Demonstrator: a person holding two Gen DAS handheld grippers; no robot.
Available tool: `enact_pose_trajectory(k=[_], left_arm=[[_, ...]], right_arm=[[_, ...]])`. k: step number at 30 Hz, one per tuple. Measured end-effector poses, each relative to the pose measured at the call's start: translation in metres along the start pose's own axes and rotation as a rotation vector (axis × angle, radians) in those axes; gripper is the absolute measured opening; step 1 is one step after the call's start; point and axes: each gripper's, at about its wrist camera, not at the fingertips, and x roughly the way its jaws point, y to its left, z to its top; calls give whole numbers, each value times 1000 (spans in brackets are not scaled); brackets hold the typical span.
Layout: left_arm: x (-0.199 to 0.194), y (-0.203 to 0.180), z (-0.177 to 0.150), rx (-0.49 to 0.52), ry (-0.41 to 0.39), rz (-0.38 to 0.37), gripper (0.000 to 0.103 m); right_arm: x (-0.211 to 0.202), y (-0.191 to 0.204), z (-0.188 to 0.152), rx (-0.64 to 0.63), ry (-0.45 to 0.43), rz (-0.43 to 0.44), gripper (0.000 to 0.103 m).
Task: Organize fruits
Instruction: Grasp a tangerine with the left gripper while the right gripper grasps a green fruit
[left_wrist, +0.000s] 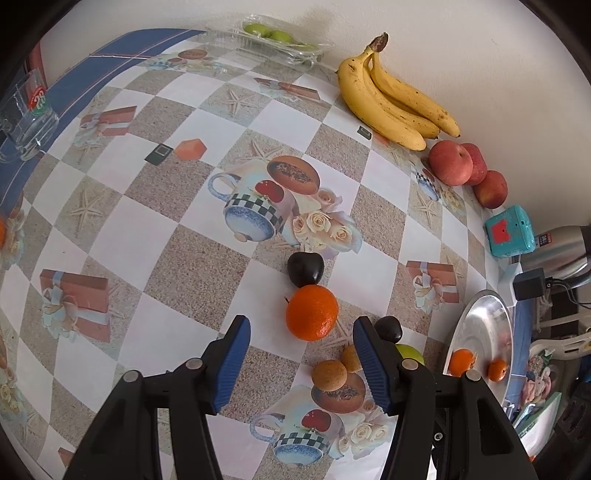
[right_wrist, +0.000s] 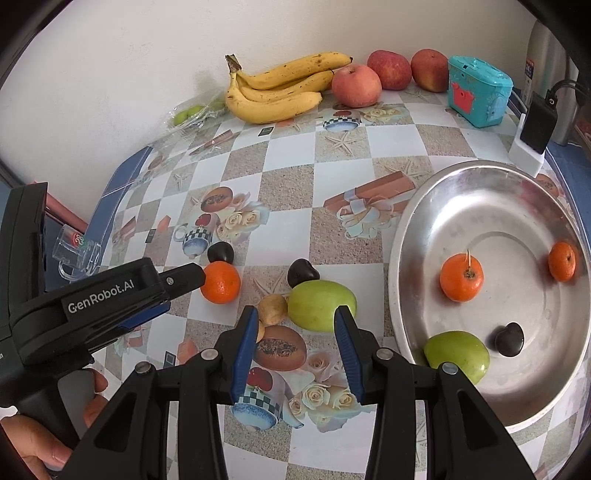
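"GenRobot.AI" readable lower left on left gripper (right_wrist: 184, 286), jaws apart beside orange (right_wrist: 220, 282); right gripper (right_wrist: 295, 332) gaping, empty

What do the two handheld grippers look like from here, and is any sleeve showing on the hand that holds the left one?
Both are matte black plastic. The right gripper and left gripper each have two angular black fingers with silver pivot pins and ribbed blue pads. The left gripper's body carries white "GenRobot.AI" lettering in the right wrist view. No cables show on either. The hand on its grip is bare; no sleeve is visible.
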Motion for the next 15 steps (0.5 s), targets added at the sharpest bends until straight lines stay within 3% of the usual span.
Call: enact_pose_trajectory(k=[15], left_arm=[[12, -2, 3, 13, -2, -28, 62]], right_arm=[[14, -2, 1, 13, 11, -7, 44]])
